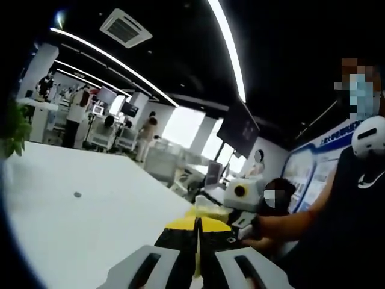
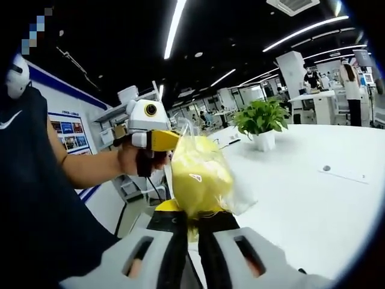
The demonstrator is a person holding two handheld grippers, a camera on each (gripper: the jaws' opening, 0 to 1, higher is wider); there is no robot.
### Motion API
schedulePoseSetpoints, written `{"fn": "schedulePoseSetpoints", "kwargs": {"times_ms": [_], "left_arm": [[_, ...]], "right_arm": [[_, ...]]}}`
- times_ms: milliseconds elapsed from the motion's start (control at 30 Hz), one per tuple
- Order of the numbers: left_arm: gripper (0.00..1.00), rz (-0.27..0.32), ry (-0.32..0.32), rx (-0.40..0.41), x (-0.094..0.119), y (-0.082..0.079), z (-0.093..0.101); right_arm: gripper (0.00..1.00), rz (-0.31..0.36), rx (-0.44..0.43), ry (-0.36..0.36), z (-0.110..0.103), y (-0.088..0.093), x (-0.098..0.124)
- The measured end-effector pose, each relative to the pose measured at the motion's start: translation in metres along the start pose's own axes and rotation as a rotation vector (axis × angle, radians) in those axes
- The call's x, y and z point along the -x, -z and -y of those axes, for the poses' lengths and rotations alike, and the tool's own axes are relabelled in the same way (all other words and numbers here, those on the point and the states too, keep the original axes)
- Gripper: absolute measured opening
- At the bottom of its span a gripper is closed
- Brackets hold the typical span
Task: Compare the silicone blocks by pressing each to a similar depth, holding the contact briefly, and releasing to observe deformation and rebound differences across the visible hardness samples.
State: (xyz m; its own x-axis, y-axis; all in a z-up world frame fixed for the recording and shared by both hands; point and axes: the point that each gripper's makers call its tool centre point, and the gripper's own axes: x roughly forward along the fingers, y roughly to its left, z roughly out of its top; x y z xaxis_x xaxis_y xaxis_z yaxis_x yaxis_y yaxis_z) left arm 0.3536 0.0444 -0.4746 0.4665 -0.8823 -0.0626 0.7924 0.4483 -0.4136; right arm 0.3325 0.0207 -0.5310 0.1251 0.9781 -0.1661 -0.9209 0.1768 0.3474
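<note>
Right gripper view shows my right hand-held gripper (image 2: pixel 194 232) pinching the bottom of a clear plastic bag (image 2: pixel 201 174) with a yellow block inside it; the bag stands up from the jaws, which are pressed nearly together on the film. Behind the bag, a hand (image 2: pixel 133 159) holds the left hand-held gripper (image 2: pixel 150 139) up in the air, level with the bag's top and just beside it. A white worktop (image 2: pixel 313 198) stretches off to the right with a potted plant (image 2: pixel 261 123) on it, well apart from the bag. In the left gripper view, the left one's own jaws (image 1: pixel 197 265) look pressed together, with a thin pale edge showing between them; I cannot tell whether that is bag film or nothing at all. The yellow bag (image 1: pixel 210 212) sits just past the tips there. I see one sample, not a row of them, and it is held in the air rather than resting on the worktop. My worry is that a press against a bagged block hanging from a pinch of film gives no firm backing, so the depth would not be comparable. The film could also slip or tear from the right jaws, dropping the block.
</note>
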Motion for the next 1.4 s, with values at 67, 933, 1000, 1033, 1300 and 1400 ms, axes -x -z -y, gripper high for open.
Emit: {"fn": "schedulePoseSetpoints", "kwargs": {"times_ms": [67,933,1000,1033,1300,1400], "left_arm": [[0.0,-0.002,0.0,0.003,0.0,0.0,0.0],[0.0,-0.072,-0.064,-0.095,0.001,0.012,-0.003],[0.0,-0.072,-0.067,-0.103,0.001,0.011,-0.003],[0.0,-0.074,-0.066,-0.112,0.001,0.01,-0.003],[0.0,-0.101,-0.068,-0.134,0.001,0.012,-0.003],[0.0,-0.102,-0.075,-0.139,0.001,0.013,-0.003]], "right_arm": [[0.01,-0.002,0.002,-0.001,0.0,0.0,0.0],[0.0,-0.026,0.049,-0.015,0.001,0.012,-0.002],[0.0,-0.024,0.054,-0.016,0.002,0.01,-0.002],[0.0,-0.024,0.056,-0.017,0.002,0.01,-0.003],[0.0,-0.027,0.081,-0.023,0.003,0.012,-0.003],[0.0,-0.023,0.08,-0.028,0.002,0.012,-0.003]]}}
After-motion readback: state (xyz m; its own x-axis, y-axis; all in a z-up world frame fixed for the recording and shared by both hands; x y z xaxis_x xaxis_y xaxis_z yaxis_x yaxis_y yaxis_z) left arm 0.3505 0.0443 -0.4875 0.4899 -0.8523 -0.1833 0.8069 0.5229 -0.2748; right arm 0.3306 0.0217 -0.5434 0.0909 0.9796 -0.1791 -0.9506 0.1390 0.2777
